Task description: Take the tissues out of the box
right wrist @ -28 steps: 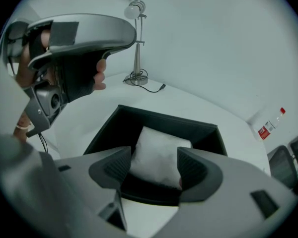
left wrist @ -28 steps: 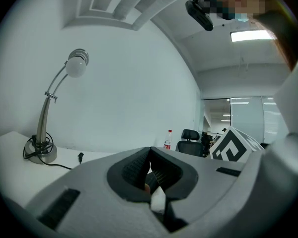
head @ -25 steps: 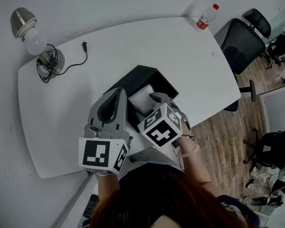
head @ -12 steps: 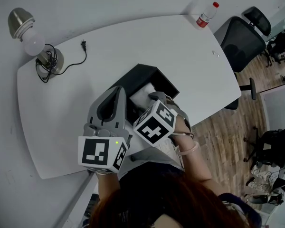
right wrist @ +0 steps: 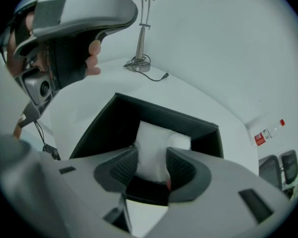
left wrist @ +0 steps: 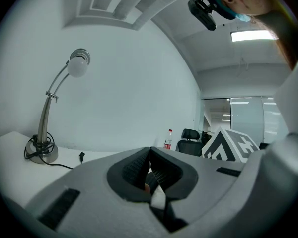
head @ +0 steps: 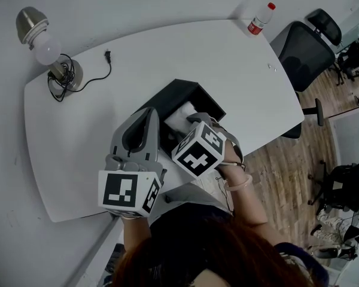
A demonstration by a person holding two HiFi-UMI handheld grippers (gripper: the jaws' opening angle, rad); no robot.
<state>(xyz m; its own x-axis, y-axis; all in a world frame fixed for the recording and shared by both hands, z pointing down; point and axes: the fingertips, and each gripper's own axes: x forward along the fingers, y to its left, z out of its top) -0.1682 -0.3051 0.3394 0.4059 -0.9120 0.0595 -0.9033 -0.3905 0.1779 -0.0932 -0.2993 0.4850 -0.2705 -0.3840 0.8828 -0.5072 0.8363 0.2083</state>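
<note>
Right gripper (right wrist: 151,158) (head: 194,122) is pinching the tissues (right wrist: 156,140) (head: 178,117). Its jaws are standing at a narrow gap, one ribbed pad pressing on each side of the white wad, which is bulging wider just above them. The wad is sitting inside the box (right wrist: 107,128) (head: 188,94), a black open-topped one, and is rising from the end nearer the person while the rest of the interior is showing dark. The box is resting on the white table (head: 167,52), close to the edge where the person is standing.

The left gripper (left wrist: 149,153) (head: 150,119) is carrying nothing, its jaws meeting at the tips (only a small hollow is showing between the pads behind that contact). In the head view it is lying just beside the box's left wall, tips pointing away from the person; whether it is touching the wall is not clear.

A desk lamp (head: 48,49) (left wrist: 49,108) is standing at the table's far left corner, with its cord (head: 99,76) trailing loose across the top. A plastic bottle (head: 260,21) (right wrist: 268,133) with a red cap is standing at the far right corner, well apart from the box. A black office chair (head: 305,52) is waiting off the table's right end, on the wooden floor.
</note>
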